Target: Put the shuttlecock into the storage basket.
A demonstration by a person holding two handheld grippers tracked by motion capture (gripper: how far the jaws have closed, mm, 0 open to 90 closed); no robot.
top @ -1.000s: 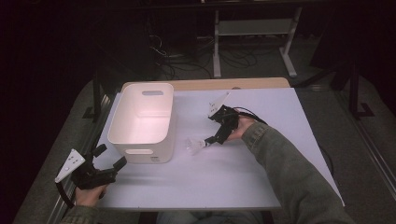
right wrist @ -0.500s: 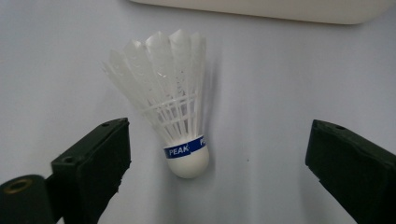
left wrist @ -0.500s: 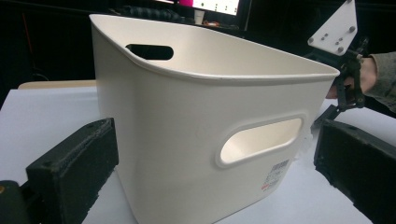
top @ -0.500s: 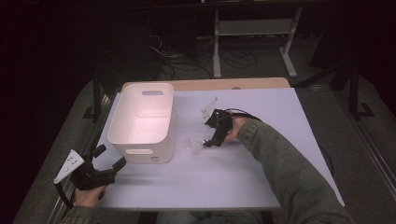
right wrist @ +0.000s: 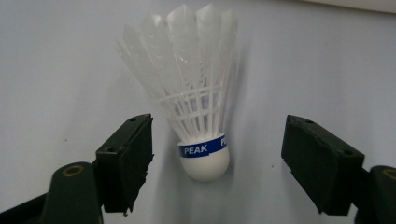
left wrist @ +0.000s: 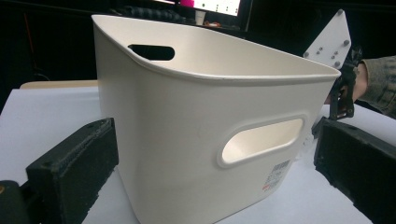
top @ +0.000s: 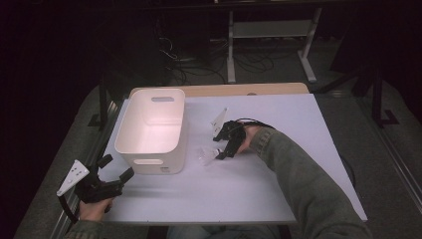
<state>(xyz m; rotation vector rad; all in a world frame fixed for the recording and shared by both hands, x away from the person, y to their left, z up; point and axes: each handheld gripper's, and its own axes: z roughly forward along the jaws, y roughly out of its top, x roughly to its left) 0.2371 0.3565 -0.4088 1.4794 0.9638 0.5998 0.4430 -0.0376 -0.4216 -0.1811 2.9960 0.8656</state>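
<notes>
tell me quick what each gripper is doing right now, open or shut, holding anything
Left gripper: open, holding nothing, jaws pointed at the white bin.
Right gripper: open, jaws either side of the shuttlecock, not touching it.

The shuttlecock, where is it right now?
The shuttlecock lies on the white table between the right gripper's open jaws, just right of the white bin in the high view.

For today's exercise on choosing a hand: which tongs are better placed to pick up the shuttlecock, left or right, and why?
Right. The right tongs are open with the shuttlecock lying between their jaws, cork end nearest. The left tongs sit at the table's near left corner, with the bin between them and the shuttlecock.
</notes>
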